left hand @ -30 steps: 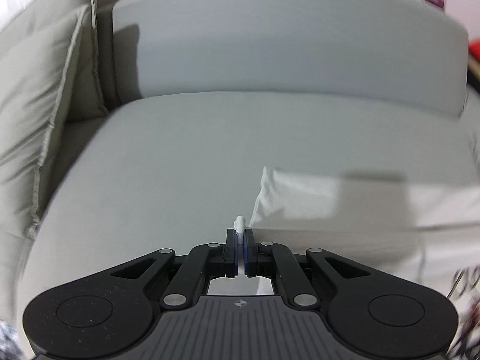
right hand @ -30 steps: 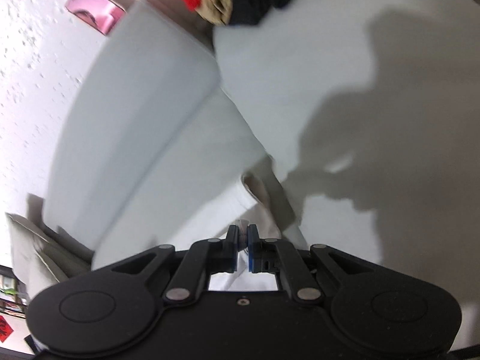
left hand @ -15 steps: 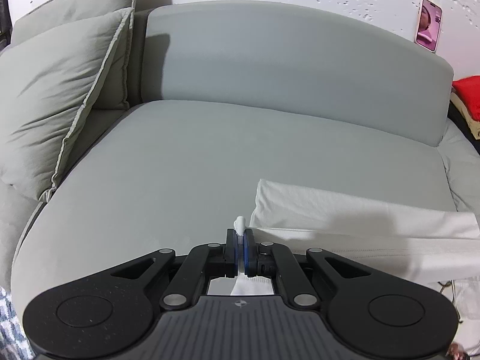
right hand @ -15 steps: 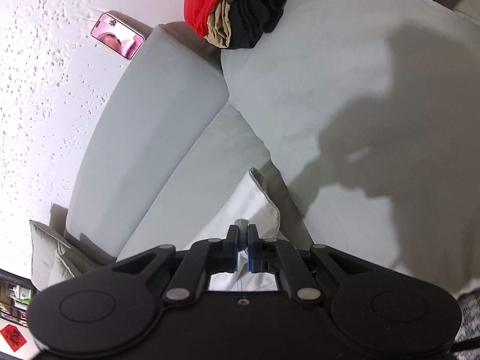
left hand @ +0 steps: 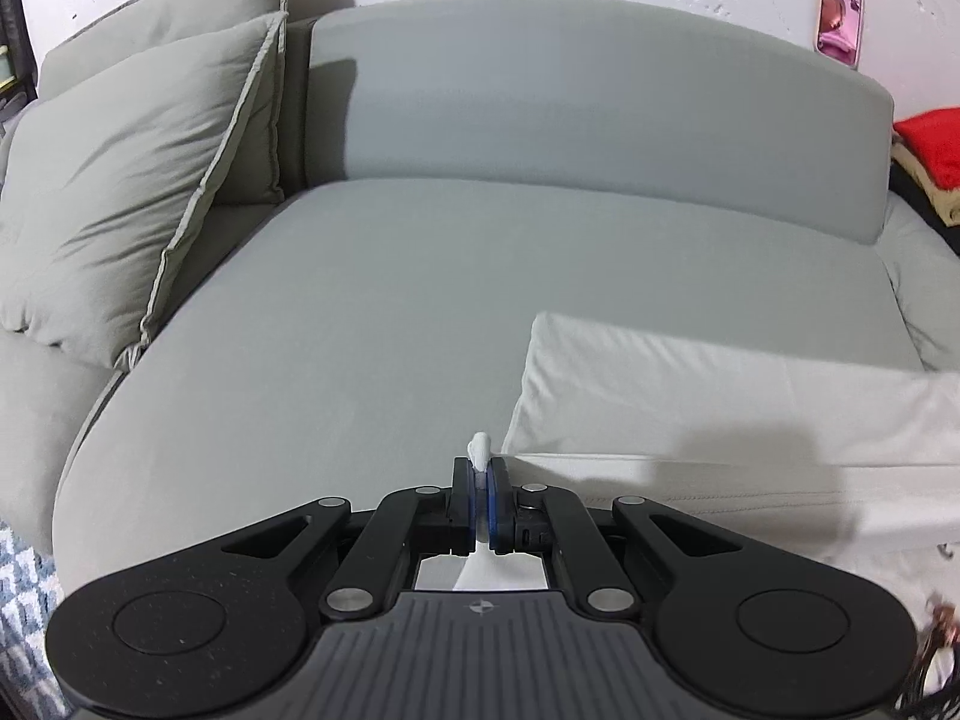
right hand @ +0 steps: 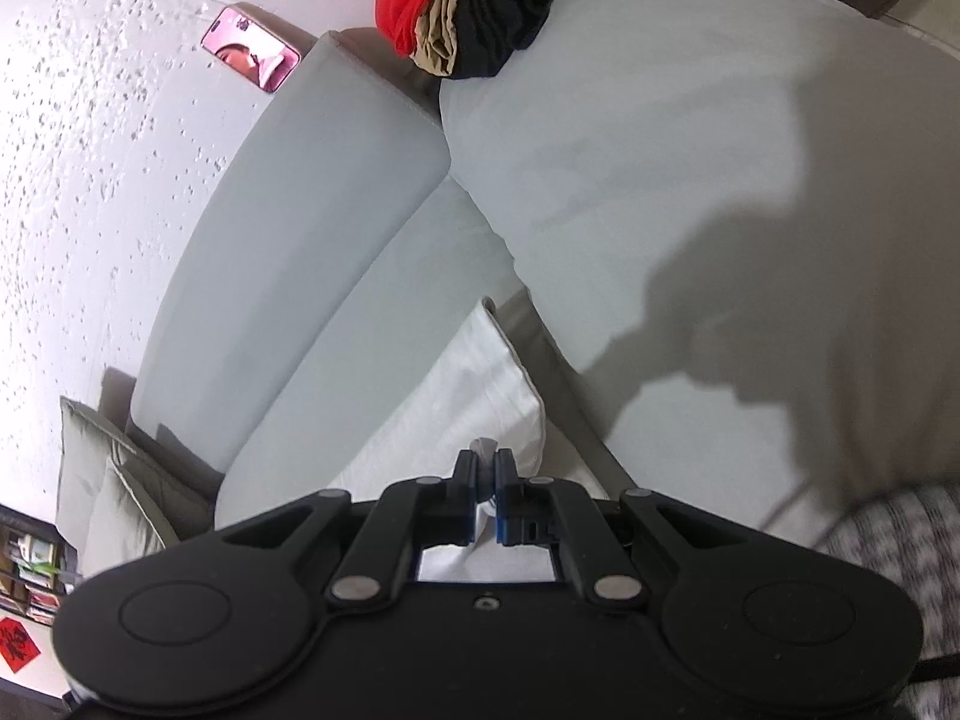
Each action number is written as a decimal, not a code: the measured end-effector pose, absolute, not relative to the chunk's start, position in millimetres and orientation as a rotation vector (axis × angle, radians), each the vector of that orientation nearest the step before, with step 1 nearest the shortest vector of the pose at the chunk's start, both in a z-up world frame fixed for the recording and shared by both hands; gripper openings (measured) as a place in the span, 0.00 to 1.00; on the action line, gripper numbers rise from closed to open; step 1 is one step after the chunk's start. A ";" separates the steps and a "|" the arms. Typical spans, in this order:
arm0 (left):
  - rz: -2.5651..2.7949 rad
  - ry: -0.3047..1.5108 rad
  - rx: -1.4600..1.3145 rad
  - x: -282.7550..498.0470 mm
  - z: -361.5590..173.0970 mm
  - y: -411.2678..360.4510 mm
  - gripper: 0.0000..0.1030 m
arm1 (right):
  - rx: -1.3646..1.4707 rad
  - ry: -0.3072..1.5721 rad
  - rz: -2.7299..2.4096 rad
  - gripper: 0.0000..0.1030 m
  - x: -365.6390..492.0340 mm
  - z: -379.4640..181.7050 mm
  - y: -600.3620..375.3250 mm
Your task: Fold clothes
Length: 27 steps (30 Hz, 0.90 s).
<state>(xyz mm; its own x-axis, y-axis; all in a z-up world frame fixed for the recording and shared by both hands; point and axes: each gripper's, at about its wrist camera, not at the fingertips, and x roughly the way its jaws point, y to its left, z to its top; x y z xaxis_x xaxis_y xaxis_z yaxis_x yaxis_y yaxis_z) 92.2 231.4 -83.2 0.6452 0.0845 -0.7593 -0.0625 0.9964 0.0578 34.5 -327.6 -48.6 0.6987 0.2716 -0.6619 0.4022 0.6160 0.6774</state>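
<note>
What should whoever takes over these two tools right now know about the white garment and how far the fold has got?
Left tool: shut on the white garment, a nub of fabric poking out above its tips.
Right tool: shut on the same garment at its other end.
Garment: lies across the front of the grey sofa seat, one layer already doubled over along a straight edge.
Unfolded pile of red, tan and black clothes sits at the far end of the sofa.
Done: first fold started, both corners gripped.
Left: probably lay the held edge down, finish the fold, then do the pile.

white garment (left hand: 720, 396) — right end cut off
</note>
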 end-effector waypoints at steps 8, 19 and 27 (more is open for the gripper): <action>0.157 0.993 -0.002 78.5 -108.4 244.5 0.15 | 0.887 0.964 -0.121 0.11 36.5 -74.0 -321.2; -0.108 0.776 0.066 31.4 -47.9 206.5 0.28 | 0.691 0.899 0.097 0.42 11.4 1.1 -290.5; -0.174 0.835 0.190 86.3 -91.0 119.3 0.31 | 0.669 0.998 0.065 0.24 85.7 -56.7 -257.6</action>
<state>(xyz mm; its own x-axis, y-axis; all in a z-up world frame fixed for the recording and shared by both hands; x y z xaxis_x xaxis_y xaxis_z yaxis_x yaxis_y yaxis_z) 86.3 119.3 -91.0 0.6592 -0.0781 -0.7479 0.2268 0.9689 0.0987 85.7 -257.6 -56.7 0.5577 0.3457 -0.7546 0.2452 0.7999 0.5477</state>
